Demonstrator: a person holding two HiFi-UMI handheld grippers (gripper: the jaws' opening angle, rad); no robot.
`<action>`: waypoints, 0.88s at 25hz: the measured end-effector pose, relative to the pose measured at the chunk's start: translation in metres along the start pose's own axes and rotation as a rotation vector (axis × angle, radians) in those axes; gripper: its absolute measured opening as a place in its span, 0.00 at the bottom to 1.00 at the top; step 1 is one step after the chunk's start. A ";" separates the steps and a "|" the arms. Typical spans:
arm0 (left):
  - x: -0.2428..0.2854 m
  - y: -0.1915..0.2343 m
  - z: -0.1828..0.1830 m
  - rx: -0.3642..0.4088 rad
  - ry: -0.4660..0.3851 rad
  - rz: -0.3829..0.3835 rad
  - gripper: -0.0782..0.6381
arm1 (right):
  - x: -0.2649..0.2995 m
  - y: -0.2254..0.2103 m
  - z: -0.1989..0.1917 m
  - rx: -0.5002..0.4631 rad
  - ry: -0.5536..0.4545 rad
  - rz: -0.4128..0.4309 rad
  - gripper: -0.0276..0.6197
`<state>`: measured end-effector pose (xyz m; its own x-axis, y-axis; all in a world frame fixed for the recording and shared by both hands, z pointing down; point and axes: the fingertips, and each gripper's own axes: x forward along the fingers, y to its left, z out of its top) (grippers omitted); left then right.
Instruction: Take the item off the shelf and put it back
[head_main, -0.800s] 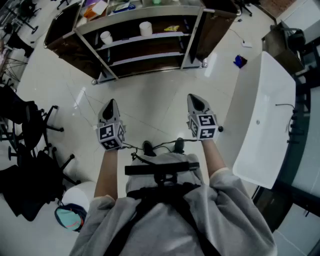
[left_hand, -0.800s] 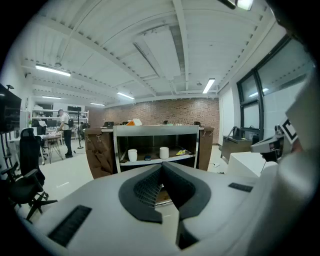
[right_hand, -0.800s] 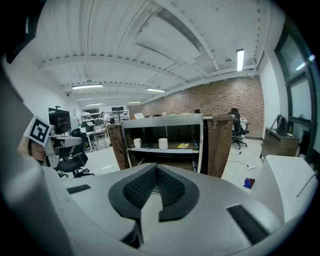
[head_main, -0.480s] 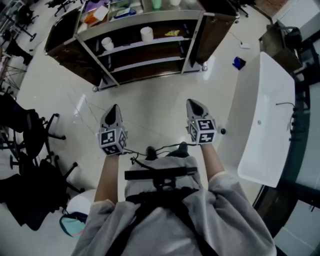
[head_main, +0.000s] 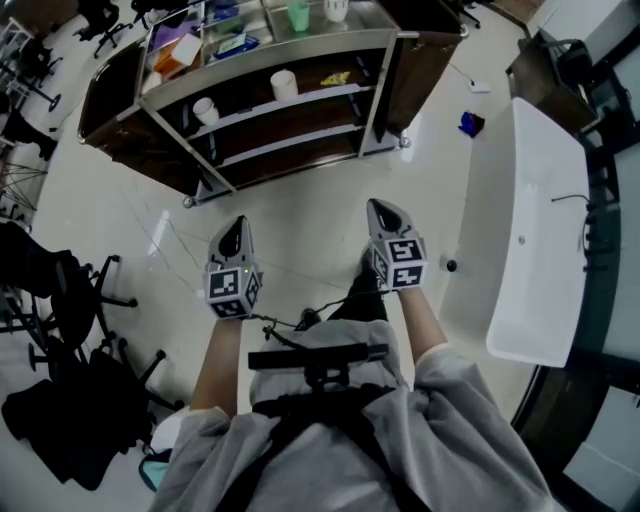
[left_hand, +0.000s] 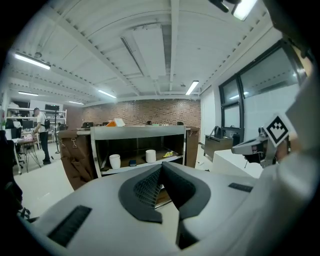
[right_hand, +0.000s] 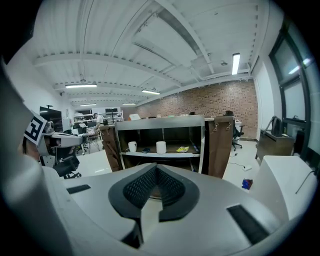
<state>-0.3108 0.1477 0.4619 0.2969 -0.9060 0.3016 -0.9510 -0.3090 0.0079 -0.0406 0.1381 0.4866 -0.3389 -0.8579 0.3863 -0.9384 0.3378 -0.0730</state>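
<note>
The left hand-held gripper (head_main: 236, 224) and the right hand-held gripper (head_main: 383, 207) are held side by side above the glossy pale floor (head_main: 300, 200). Both point at a low shelf unit with a silver metal frame and dark brown side panels (head_main: 300, 48), and both are well apart from it.

In the left gripper view, the dark ribbed pads (left_hand: 150, 187) are closed tip to tip with nothing between them. The right gripper view shows the same: its pads (right_hand: 137, 192) meet and hold nothing. Each gripper's cube bears black-and-white square code patterns, the only print that can be read.

The items all sit on the shelf unit. Its middle board holds a tall white cylindrical cup (head_main: 284, 84), a second white cup (head_main: 205, 109) to its left and a small yellow packet (head_main: 337, 77) to its right. On top stand a green cup (head_main: 298, 14) and an orange box (head_main: 170, 55); their labels are too small to read.

A long white table (head_main: 540, 230) stands at the right, with a small blue object (head_main: 470, 123) on the floor near it.
</note>
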 end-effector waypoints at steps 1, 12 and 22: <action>0.009 -0.003 0.004 0.003 -0.003 -0.002 0.12 | 0.008 -0.007 0.006 -0.002 -0.009 0.003 0.06; 0.130 -0.054 0.034 0.002 0.025 -0.008 0.12 | 0.091 -0.102 0.053 -0.043 0.004 0.090 0.06; 0.225 -0.102 0.067 0.011 0.049 0.041 0.12 | 0.152 -0.184 0.071 -0.045 0.045 0.198 0.06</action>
<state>-0.1410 -0.0437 0.4649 0.2531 -0.9028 0.3478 -0.9612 -0.2755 -0.0159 0.0757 -0.0817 0.4933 -0.5123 -0.7548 0.4095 -0.8493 0.5162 -0.1110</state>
